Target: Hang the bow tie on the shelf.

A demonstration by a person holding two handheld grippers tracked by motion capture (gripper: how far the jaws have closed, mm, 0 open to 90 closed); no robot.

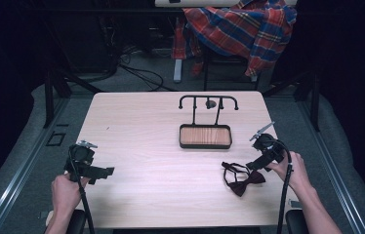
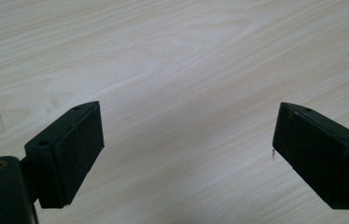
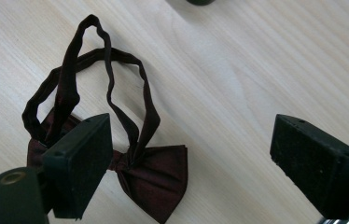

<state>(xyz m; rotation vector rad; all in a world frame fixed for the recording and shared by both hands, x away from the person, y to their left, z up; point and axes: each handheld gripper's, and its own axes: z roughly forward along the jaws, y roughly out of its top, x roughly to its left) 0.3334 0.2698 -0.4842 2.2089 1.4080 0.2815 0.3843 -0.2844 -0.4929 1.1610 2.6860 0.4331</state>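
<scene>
Right gripper view: right claw gapes wide over bow tie; empty.

Both forearms enter from near edge, well apart. Left hand wraps handle low, left gripper held level, jaws pointing inward toward middle, cable trailing back along forearm. In left gripper view, jaws stand wide apart, nothing between pads. Right hand grips handle from behind, wrist bent inward; right gripper tilted down and to the left, grey plate sticking up on top. Right jaws spread wide, pads pressing on nothing.
</scene>
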